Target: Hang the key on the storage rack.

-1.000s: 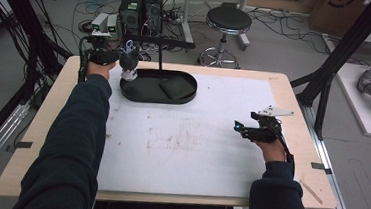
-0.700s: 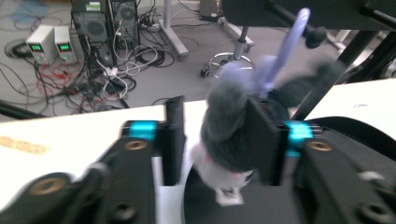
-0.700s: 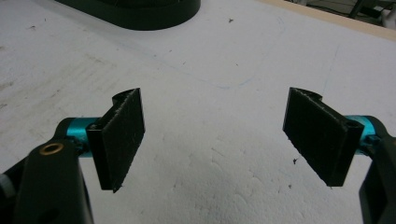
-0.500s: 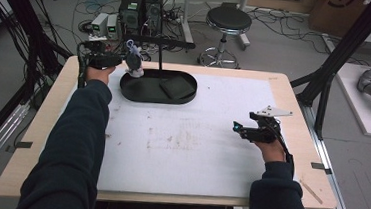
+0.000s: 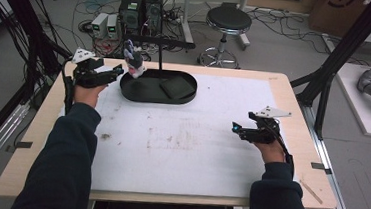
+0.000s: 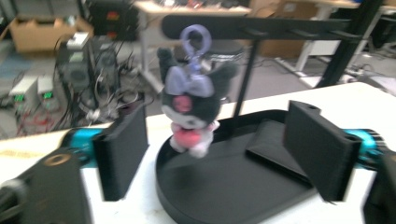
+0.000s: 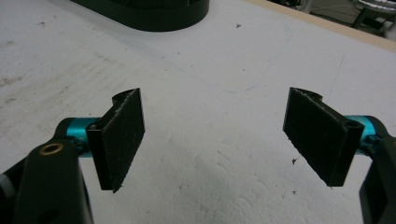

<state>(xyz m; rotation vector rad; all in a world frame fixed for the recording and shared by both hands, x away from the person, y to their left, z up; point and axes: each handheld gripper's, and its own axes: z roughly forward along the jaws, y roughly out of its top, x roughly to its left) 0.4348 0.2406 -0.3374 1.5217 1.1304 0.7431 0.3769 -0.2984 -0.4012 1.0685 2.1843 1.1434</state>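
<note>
The likeliest slip, as I judge it, is that the plush keychain [image 6: 190, 100] swings or drops off its peg: it seems to hang by its purple ring from the horizontal bar of the black stand [image 5: 162, 42], and a nudge from the left tongs [image 5: 118, 70], which sit just beside it, could knock it loose into the black oval tray [image 5: 139, 93] below. The blur in the left gripper view makes it hard to tell whether the ring is truly seated on a peg, so a loose catch is a second risk. The left tongs are released, jaws spread wide with nothing between them, near the surface [image 5: 180, 149] at its 10 o'clock corner; in their own view the toy hangs ahead at 12 o'clock, between the lines of the two jaws but beyond their tips, not touching either. The right tongs [image 5: 235, 128] are likewise released and empty, low over the surface at about 4 o'clock, well apart from toy and tray.
</note>
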